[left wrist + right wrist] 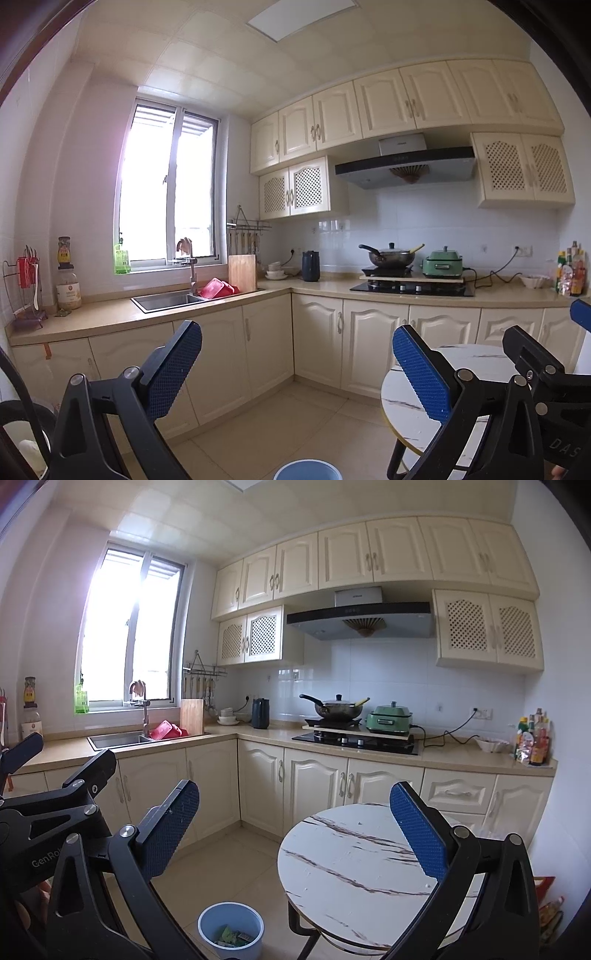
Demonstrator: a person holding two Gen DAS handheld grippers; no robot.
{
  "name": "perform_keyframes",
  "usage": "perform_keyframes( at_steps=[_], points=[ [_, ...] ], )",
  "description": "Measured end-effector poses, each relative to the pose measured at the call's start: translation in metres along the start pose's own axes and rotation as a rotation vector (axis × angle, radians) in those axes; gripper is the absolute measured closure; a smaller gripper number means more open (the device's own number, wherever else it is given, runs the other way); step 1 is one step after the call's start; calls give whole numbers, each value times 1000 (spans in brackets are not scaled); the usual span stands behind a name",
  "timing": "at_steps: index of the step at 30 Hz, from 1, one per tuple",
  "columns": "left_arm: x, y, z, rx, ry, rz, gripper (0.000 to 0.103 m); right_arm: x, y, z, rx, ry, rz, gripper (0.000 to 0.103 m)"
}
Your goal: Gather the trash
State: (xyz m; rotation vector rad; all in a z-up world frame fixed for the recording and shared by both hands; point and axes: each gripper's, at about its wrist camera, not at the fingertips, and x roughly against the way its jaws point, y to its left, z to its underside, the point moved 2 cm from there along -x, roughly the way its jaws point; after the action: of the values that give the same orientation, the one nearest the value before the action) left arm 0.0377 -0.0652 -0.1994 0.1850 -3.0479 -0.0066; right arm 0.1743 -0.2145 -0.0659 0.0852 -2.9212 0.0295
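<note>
While we hold both tools raised over the kitchen floor, the left gripper stands with its blue-padded fingers spread wide and nothing between them, and the right gripper is splayed just as wide and equally bare. Below us sits a small blue bin on the pale tiled floor, just beside the leg of the round marble-patterned table; inside it we see the trash, green and yellowish wrappers lying at the bottom. We see nothing standing on the table's white, brown-veined top. Beyond runs an L-shaped beige worktop over cream cabinet doors. On its left run, under the bright window, a steel sink is sunk, with a red rack and an upright wooden board at its right edge. Near the inner corner stand stacked white bowls and a dark kettle. Along the back run a lidded wok sits on the black hob, a green cooker just beside it under the extractor hood. At the far right end a bowl and a cluster of sauce bottles stand against the wall.
</note>
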Motion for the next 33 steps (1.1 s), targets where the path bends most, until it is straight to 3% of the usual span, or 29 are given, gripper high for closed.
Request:
perform_keyframes(
  at_steps=[33],
  points=[
    [-9,16,-11,-7,7,2,1,-3,-3,2,-2,7,1,0]
  ],
)
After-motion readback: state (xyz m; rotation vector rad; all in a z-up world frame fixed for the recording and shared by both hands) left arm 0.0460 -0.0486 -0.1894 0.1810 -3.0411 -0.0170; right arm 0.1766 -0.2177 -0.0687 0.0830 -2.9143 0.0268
